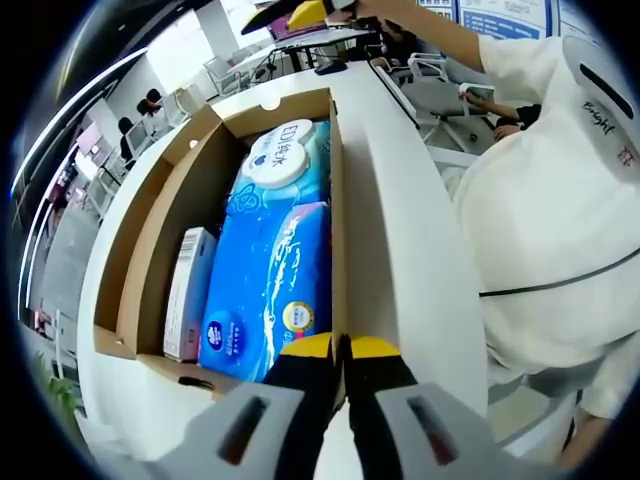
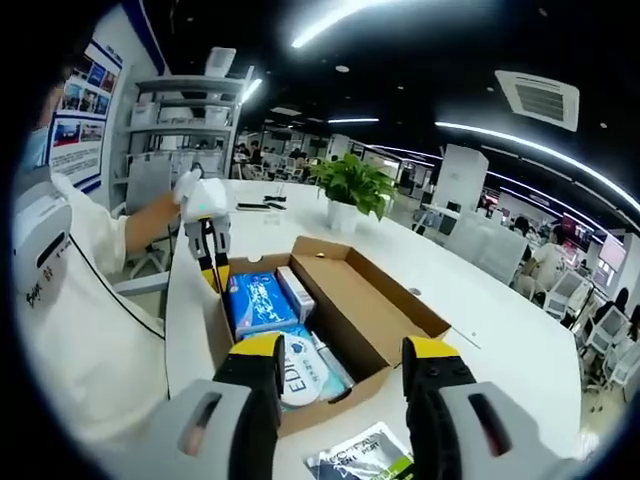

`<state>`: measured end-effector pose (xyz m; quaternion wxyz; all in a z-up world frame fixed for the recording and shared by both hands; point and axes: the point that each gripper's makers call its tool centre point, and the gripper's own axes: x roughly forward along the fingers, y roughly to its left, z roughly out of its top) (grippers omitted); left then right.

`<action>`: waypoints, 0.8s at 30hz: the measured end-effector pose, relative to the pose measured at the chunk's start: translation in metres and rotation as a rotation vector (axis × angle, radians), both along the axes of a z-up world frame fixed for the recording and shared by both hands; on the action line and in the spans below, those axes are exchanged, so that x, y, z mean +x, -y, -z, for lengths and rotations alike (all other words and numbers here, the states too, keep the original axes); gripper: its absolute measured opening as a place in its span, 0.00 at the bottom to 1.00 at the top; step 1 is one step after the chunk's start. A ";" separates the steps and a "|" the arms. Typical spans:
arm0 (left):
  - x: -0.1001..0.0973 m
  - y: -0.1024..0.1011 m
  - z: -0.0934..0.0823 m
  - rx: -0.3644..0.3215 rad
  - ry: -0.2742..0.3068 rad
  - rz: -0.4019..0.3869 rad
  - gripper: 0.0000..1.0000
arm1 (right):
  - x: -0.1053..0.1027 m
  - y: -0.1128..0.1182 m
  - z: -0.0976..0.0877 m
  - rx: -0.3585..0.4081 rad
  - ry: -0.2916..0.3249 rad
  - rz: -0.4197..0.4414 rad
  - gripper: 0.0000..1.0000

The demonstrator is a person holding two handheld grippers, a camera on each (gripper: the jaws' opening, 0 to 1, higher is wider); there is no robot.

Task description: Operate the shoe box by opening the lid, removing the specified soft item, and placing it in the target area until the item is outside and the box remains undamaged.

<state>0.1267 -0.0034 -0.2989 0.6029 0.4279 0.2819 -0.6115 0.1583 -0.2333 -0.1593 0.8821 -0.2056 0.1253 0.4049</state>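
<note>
We see the left gripper [image 1: 342, 350] with fingers pinching the near wall of the open shoe box [image 1: 338, 170] on the white bench [image 1: 420, 260]. Inside lie blue tissue packs [image 1: 270, 290]. The right gripper [image 2: 345, 365] hovers, fingers spread; a potted plant [image 2: 352, 185] stands beyond.
</note>
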 end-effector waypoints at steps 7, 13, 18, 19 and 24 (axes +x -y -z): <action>-0.001 0.000 0.000 -0.002 0.002 0.003 0.03 | -0.004 -0.017 0.016 -0.086 -0.013 -0.051 0.48; -0.003 0.000 0.001 -0.002 0.000 0.001 0.03 | -0.001 -0.024 0.013 -0.107 -0.014 -0.070 0.48; -0.004 0.000 0.001 -0.002 0.000 0.001 0.03 | 0.001 -0.028 0.012 -0.108 -0.019 -0.080 0.48; -0.004 0.000 0.001 -0.001 -0.001 0.001 0.03 | 0.003 -0.029 0.013 -0.113 -0.026 -0.084 0.48; -0.003 0.000 0.001 -0.003 0.001 0.003 0.03 | 0.016 -0.021 0.055 -0.350 -0.117 -0.115 0.49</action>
